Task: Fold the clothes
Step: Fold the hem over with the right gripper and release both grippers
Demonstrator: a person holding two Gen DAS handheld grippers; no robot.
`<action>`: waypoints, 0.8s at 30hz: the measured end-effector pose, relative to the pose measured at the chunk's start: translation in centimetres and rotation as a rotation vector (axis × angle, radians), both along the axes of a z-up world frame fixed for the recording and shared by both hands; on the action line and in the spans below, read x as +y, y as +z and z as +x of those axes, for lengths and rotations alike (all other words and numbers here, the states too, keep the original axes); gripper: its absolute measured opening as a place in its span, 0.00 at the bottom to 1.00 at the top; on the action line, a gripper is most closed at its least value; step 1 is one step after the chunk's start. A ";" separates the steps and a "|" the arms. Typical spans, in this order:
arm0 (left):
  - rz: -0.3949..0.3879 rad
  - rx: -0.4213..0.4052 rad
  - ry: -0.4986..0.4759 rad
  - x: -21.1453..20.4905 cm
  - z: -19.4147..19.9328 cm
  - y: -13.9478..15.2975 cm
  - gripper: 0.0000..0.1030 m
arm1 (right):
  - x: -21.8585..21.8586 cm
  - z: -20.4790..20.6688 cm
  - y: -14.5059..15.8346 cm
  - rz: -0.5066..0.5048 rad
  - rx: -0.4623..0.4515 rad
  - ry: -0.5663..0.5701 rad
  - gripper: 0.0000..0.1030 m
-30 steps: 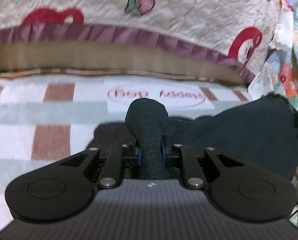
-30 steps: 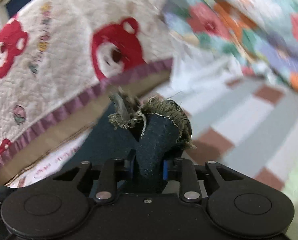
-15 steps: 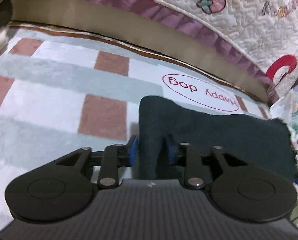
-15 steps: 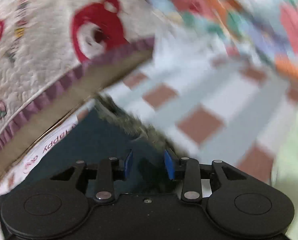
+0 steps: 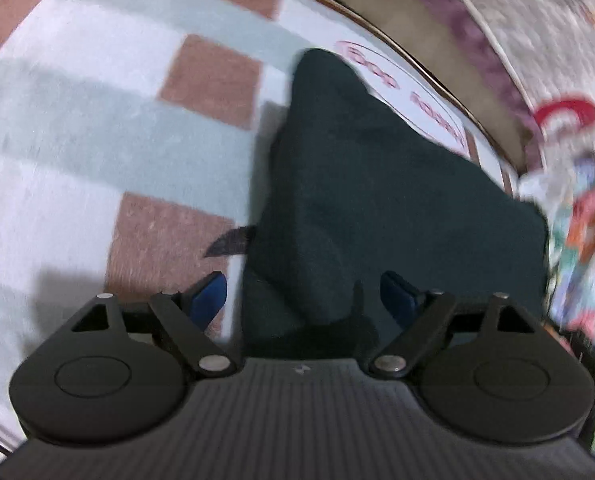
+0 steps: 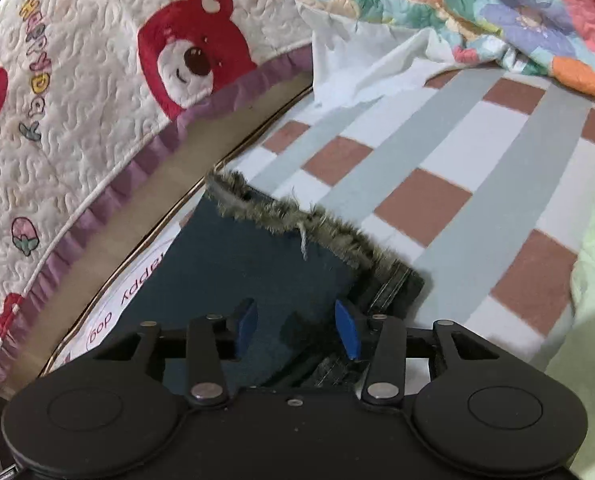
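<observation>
Dark denim garment (image 6: 257,264) lies flat on the checked blanket (image 6: 437,168), folded, frayed hem (image 6: 297,216) at its far end, one side partly over the "happy dog" label (image 5: 437,120). Left gripper (image 5: 303,296) jaws wide apart and opening; denim sits between the blue pads (image 5: 207,294), no contact visible. Right gripper (image 6: 295,326) jaws also opening, pads clear of the cloth beneath, near the stitched seam. Bear-print quilt (image 6: 97,60) borders the blanket; floral quilt (image 6: 477,4) bunched at the far corner.
</observation>
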State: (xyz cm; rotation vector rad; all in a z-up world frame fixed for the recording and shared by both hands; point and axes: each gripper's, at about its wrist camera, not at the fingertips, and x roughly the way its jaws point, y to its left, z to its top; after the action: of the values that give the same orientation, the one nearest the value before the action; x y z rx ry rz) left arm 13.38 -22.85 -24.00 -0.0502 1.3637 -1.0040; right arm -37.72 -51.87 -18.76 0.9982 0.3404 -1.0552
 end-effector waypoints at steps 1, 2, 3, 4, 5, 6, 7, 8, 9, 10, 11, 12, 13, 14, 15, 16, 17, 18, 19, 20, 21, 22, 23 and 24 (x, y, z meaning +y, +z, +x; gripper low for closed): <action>-0.001 -0.013 -0.022 -0.2 -0.3 0.1 0.81 | -0.2 0.3 -0.6 0.020 -0.021 0.017 0.50; -0.002 -0.022 -0.030 -0.4 -0.6 0.1 0.79 | -0.5 0.8 -1.3 0.043 -0.024 0.028 0.53; -0.003 -0.024 -0.008 -0.4 -1.0 -0.1 0.80 | -0.8 1.2 -2.1 0.065 -0.027 0.040 0.58; 0.001 -0.027 0.014 -0.4 -1.4 -0.1 0.81 | -1.1 1.6 -2.7 0.079 -0.027 0.049 0.59; 0.013 -0.034 0.034 -0.5 -1.9 0.0 0.82 | -1.0 2.2 -2.6 0.051 -0.009 0.046 0.61; 0.020 -0.048 0.044 -0.6 -2.2 0.1 0.81 | -1.0 2.7 -2.4 0.041 0.005 0.051 0.62; 0.018 -0.075 0.032 -0.6 -2.5 0.4 0.79 | -0.7 3.2 -1.9 0.023 0.025 0.073 0.49; 0.015 -0.102 0.020 -0.6 -2.7 0.7 0.60 | -0.4 3.6 -1.2 -0.020 0.045 0.123 0.33; 0.013 -0.129 0.008 -0.6 -2.9 1.0 0.32 | -0.1 3.8 -0.6 -0.064 0.069 0.169 0.24; 0.010 -0.157 -0.004 -0.6 -3.2 1.2 0.28 | 0.1 3.8 0.0 -0.082 0.079 0.183 0.17; -0.001 -0.170 -0.007 -0.4 -3.2 1.6 0.20 | 0.3 3.7 0.4 -0.097 0.085 0.194 0.16; -0.030 -0.156 0.010 0.2 -2.7 2.2 0.17 | 0.5 3.3 0.8 -0.094 0.065 0.185 0.14; -0.052 -0.148 0.023 0.7 -2.3 2.9 0.16 | 0.9 3.0 1.2 -0.089 0.047 0.176 0.13; -0.058 -0.148 0.026 1.0 -1.9 3.3 0.14 | 1.4 2.7 1.6 -0.085 0.047 0.178 0.13; -0.054 -0.138 0.025 1.1 -1.7 3.2 0.12 | 1.9 2.7 2.0 -0.083 0.069 0.188 0.13; -0.051 -0.128 0.024 1.2 -1.5 3.0 0.12 | 2.4 3.0 1.8 -0.086 0.126 0.196 0.13; -0.047 -0.119 0.023 1.3 -1.2 2.8 0.12 | 2.9 3.4 1.7 -0.089 0.183 0.204 0.13; -0.044 -0.110 0.024 1.4 -1.1 2.5 0.13 | 3.3 3.8 1.5 -0.095 0.244 0.213 0.15; -0.043 -0.102 0.030 1.5 -1.1 2.1 0.13 | 3.3 4.3 0.6 -0.118 0.321 0.222 0.20; -0.042 -0.094 0.037 1.6 -1.2 1.6 0.14 | 3.2 4.5 -0.4 -0.121 0.364 0.217 0.22; -0.040 -0.086 0.040 1.7 -1.2 1.3 0.16 | 3.2 4.7 -1.2 -0.126 0.406 0.212 0.23; -0.038 -0.078 0.036 1.7 -1.1 1.1 0.17 | 3.3 4.7 -1.0 -0.141 0.441 0.200 0.26; -0.035 -0.070 0.031 1.7 -1.0 1.0 0.25 | 3.4 4.7 -0.9 -0.156 0.476 0.188 0.34; -0.033 -0.062 0.027 1.7 -0.9 0.9 0.34 | 3.6 4.6 -0.7 -0.171 0.511 0.177 0.51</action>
State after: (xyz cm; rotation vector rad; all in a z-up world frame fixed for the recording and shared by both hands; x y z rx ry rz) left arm 12.44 -21.14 -23.14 -0.0616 1.2864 -0.9975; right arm -33.08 -48.32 -19.46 0.5246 0.7284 -1.1474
